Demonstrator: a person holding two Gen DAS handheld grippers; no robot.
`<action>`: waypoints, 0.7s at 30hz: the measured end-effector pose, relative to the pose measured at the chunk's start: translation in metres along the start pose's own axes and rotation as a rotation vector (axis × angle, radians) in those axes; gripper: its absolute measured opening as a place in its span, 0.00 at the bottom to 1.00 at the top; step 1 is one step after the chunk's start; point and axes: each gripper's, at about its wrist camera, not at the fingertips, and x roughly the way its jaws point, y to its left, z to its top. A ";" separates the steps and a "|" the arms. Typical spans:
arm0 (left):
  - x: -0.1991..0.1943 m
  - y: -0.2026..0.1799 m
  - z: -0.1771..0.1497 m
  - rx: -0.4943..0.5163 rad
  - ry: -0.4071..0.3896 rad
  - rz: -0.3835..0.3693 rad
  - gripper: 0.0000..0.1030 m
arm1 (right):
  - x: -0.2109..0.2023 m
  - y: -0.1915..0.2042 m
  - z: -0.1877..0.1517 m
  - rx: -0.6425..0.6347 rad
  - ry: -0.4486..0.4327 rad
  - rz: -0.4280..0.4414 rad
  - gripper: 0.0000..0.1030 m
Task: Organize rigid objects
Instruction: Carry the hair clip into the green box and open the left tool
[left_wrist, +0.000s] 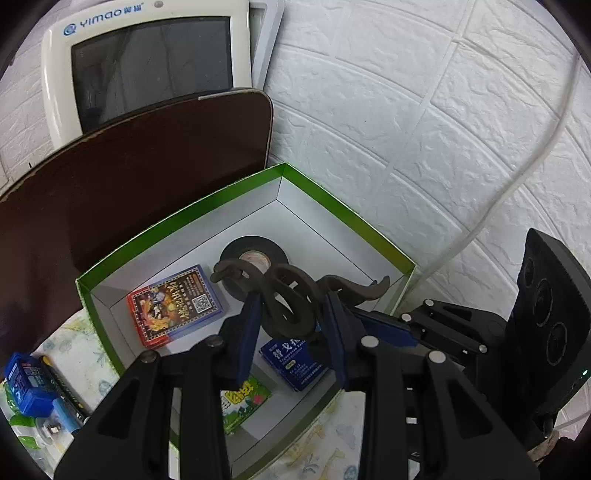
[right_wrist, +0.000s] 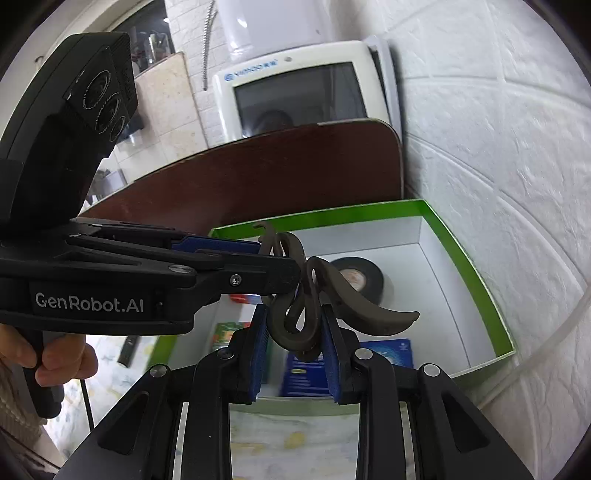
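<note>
A dark brown curly metal hook (left_wrist: 291, 299) hangs above the green-rimmed white box (left_wrist: 184, 218). Both grippers are shut on it: my left gripper (left_wrist: 291, 314) clamps its looped middle, and my right gripper (right_wrist: 293, 325) clamps the same loop from the other side. In the right wrist view the hook (right_wrist: 332, 291) shows its pointed tail over the box (right_wrist: 480, 266), with the left gripper (right_wrist: 266, 258) reaching in from the left. The right gripper (left_wrist: 369, 317) enters the left wrist view from the right.
Inside the box lie a black tape roll (left_wrist: 255, 258), a card deck (left_wrist: 173, 306), a blue packet (left_wrist: 295, 362) and a green packet (left_wrist: 243, 402). A brown board (left_wrist: 129, 177) and a white monitor (left_wrist: 147, 62) stand behind. A blue item (left_wrist: 26, 384) and pens lie at left.
</note>
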 end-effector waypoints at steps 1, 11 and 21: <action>0.006 0.000 0.002 -0.003 0.007 -0.002 0.31 | 0.000 -0.004 -0.001 0.004 0.004 -0.002 0.28; 0.039 -0.002 0.010 -0.015 0.050 0.000 0.31 | 0.015 -0.027 -0.006 0.031 0.033 -0.014 0.28; 0.020 0.013 -0.002 -0.036 0.016 0.043 0.32 | 0.010 -0.036 -0.010 0.091 0.033 -0.071 0.28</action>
